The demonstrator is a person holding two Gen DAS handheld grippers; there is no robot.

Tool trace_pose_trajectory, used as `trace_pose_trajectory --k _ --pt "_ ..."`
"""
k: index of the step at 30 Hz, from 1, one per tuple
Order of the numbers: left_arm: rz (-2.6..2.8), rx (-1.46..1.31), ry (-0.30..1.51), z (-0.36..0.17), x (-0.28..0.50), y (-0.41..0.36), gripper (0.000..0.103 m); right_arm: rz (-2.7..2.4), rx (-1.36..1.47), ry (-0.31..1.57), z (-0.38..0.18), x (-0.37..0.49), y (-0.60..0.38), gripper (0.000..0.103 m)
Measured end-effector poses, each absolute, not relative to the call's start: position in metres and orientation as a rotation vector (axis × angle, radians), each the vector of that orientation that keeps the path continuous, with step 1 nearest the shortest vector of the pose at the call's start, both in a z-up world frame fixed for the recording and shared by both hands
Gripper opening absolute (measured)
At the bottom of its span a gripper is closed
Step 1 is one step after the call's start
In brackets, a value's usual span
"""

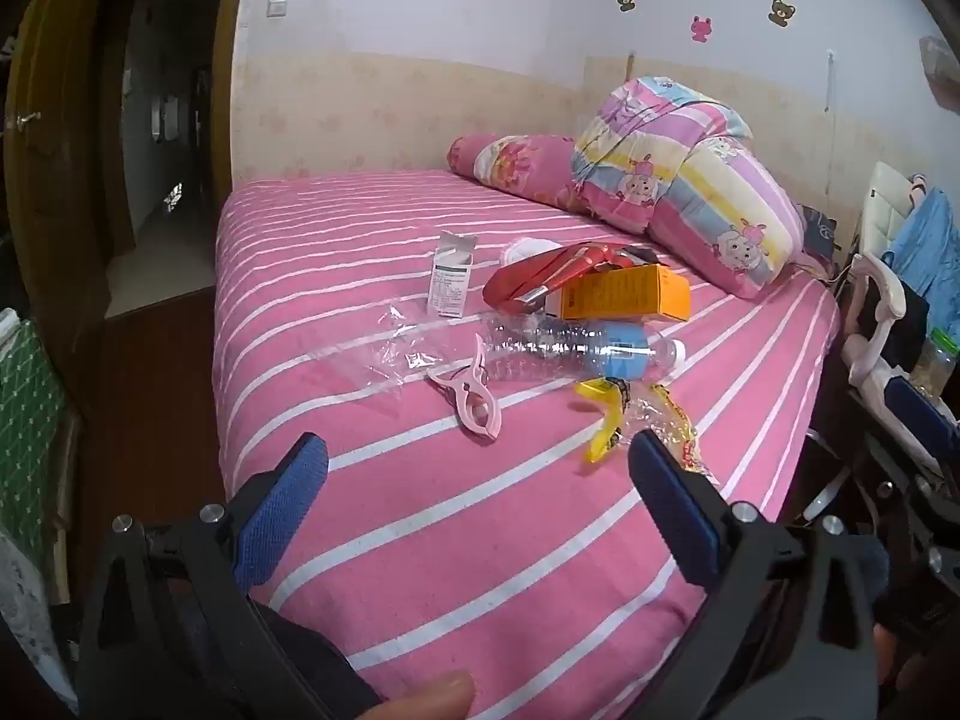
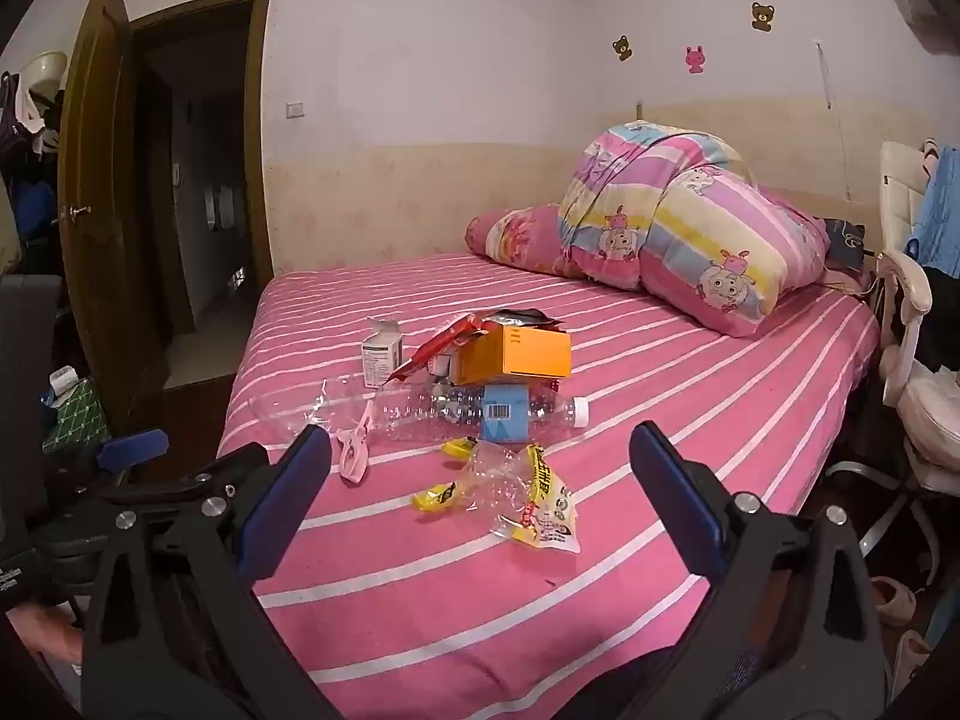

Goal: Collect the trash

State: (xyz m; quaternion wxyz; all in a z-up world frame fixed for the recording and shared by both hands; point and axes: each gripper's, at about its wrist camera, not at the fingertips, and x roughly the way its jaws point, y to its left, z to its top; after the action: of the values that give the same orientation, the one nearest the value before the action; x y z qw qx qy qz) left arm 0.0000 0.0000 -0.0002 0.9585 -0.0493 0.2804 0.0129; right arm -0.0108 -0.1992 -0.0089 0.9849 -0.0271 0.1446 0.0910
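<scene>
white box (image 1: 451, 281) print unreadable, chair (image 2: 912, 324) cut by edge

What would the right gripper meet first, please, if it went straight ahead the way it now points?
Probably the clear and yellow snack wrapper, which lies on the striped bed straight ahead between the open jaws of the right gripper. The plastic bottle lies just beyond it; depth is uncertain.

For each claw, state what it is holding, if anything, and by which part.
Nothing is held. The left claw and the right claw both stand wide open above the bed, short of the trash, with nothing between their pads.
</scene>
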Motion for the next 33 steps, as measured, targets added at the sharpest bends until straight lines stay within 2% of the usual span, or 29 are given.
trace_pose_trajectory --k 33 --pt "-0.021 -0.170 0.570 -0.001 -0.001 0.008 0.097 0.187 -0.045 0.291 -0.015 -0.011 -0.191 0.098"
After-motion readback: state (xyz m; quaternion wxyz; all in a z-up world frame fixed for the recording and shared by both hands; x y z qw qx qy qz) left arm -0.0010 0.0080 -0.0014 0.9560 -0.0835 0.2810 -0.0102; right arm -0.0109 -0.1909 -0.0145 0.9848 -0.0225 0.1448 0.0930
